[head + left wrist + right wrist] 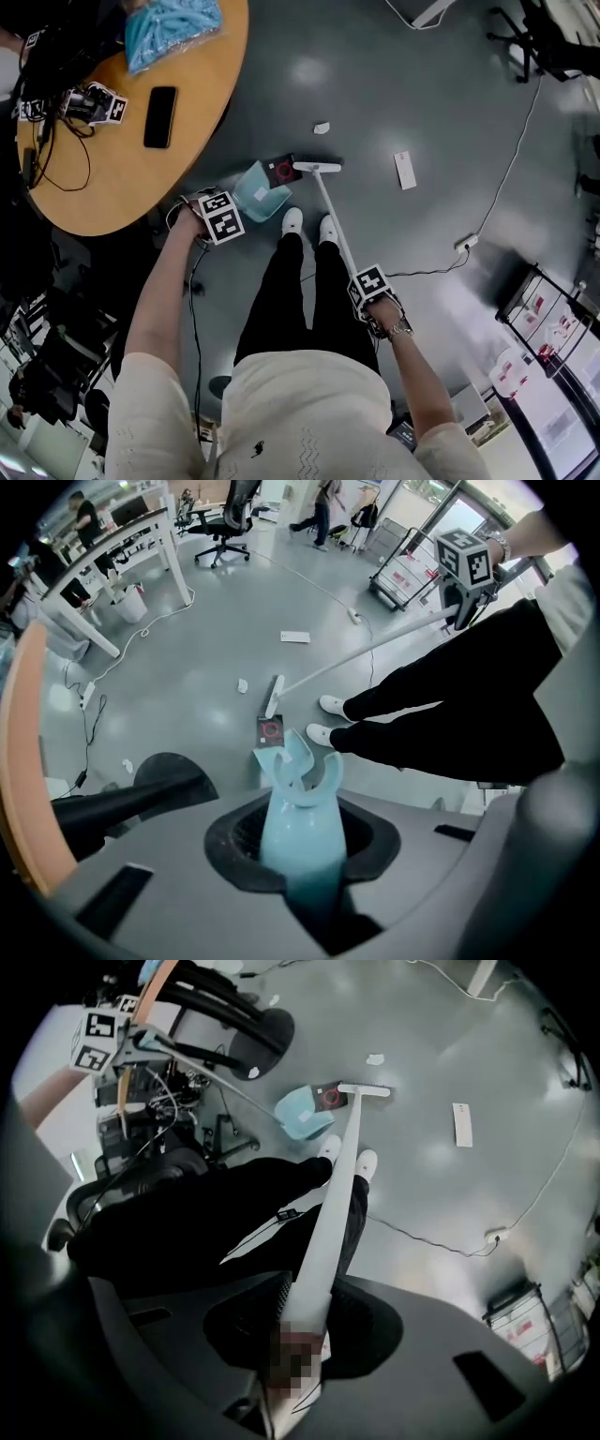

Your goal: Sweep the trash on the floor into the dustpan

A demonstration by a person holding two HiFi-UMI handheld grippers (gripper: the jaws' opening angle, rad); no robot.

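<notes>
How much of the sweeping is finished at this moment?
Done: both tools are gripped, dustpan in the left gripper, broom in the right gripper. In hand: the broom head is beside a dark packet at the dustpan's mouth. Left: a white scrap and a white card lie further out.

Both arms extended downward, left arm (pixel 161 295) reaching further forward than right arm (pixel 424 384). Left gripper (pixel 214 223) out front-left, jaws clamped on dustpan handle (pixel 298 829). Right gripper (pixel 371 289) nearer the body on the right, jaws clamped on broom handle (pixel 323 1241). Feet together in between.
</notes>
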